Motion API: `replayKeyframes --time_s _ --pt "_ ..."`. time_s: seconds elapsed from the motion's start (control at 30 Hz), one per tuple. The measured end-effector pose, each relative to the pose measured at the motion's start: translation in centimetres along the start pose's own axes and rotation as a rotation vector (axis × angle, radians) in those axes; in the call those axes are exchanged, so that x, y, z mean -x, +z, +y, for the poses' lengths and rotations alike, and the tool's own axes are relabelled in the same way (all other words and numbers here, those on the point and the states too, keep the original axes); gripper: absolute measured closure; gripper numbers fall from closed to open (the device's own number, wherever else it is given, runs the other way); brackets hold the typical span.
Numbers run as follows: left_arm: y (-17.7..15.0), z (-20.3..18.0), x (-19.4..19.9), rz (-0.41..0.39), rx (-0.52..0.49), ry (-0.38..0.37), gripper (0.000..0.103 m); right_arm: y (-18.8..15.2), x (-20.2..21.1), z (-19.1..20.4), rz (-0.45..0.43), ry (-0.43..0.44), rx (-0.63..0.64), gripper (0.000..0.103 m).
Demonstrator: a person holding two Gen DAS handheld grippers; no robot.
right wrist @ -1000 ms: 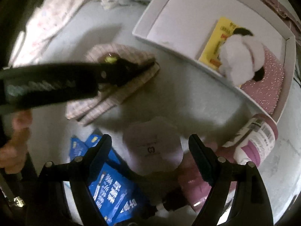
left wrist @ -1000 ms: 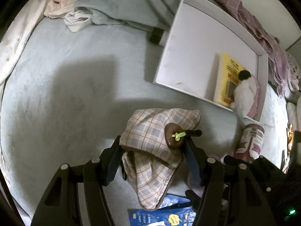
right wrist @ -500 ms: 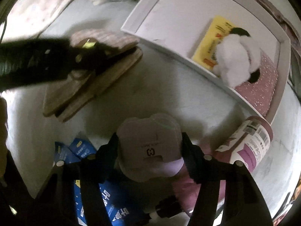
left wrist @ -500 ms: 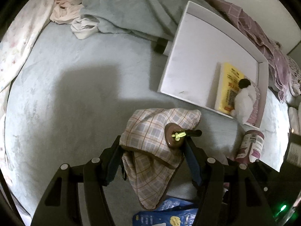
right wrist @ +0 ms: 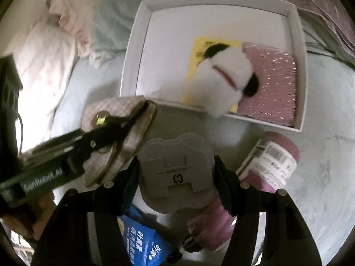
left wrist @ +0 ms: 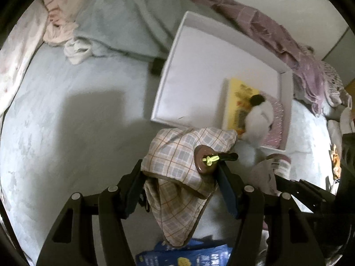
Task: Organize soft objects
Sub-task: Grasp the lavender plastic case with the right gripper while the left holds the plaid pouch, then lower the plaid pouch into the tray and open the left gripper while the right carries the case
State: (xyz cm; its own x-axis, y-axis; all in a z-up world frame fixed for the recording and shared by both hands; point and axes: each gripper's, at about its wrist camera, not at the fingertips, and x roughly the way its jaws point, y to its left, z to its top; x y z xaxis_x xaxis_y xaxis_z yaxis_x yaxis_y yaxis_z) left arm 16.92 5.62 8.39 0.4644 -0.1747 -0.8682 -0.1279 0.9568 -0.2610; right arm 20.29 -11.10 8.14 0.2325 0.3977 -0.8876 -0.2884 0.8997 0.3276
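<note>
My left gripper is shut on a plaid fabric pouch with a brown button, which hangs above the pale blue bedspread. The same pouch shows in the right wrist view, to the left. My right gripper is shut on a soft, pale mauve packet lifted off the bed. Ahead lies a white tray holding a white plush dog, a yellow book and a pink glittery pad.
A pink bottle with a white label lies right of my right gripper. A blue packet lies below both grippers. Rumpled blankets and pink clothes pile up at the far side, and a mauve plaid cloth runs behind the tray.
My right gripper has closed on the mauve packet, lifted it and swung to face the tray. My left gripper has risen with the plaid pouch and come nearer the tray.
</note>
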Motion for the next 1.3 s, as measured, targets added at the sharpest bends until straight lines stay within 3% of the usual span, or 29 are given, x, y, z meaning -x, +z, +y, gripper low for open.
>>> replayKeyframes --time_s 0.2,0.4,0.63,0.87,1.2,1.3 --pt "0.6 -0.4 -0.6 -0.027 0.013 -0.053 0.04 0.4 0.0 -0.9 -0.01 0.008 -0.067 0.039" --pt "1.3 0.0 -0.3 -0.105 0.068 -0.052 0.04 1.2 0.4 -0.5 -0.086 -0.01 -0.074 0.039" --pt "2.0 0.1 -0.3 -0.187 0.107 -0.159 0.04 1.6 1.7 -2.5 -0.148 0.034 -0.141 0.039" --pt "2.5 0.5 -0.7 -0.258 0.139 -0.151 0.04 1.7 1.6 -3.5 -0.191 0.008 -0.195 0.039" --pt "3.7 1.8 -1.8 -0.309 0.262 -0.274 0.04 1.7 2.0 -4.7 -0.264 0.027 -0.241 0.039" --pt "4.2 2.4 -2.3 -0.335 0.345 -0.301 0.04 1.6 2.6 -5.2 -0.299 0.047 -0.259 0.039"
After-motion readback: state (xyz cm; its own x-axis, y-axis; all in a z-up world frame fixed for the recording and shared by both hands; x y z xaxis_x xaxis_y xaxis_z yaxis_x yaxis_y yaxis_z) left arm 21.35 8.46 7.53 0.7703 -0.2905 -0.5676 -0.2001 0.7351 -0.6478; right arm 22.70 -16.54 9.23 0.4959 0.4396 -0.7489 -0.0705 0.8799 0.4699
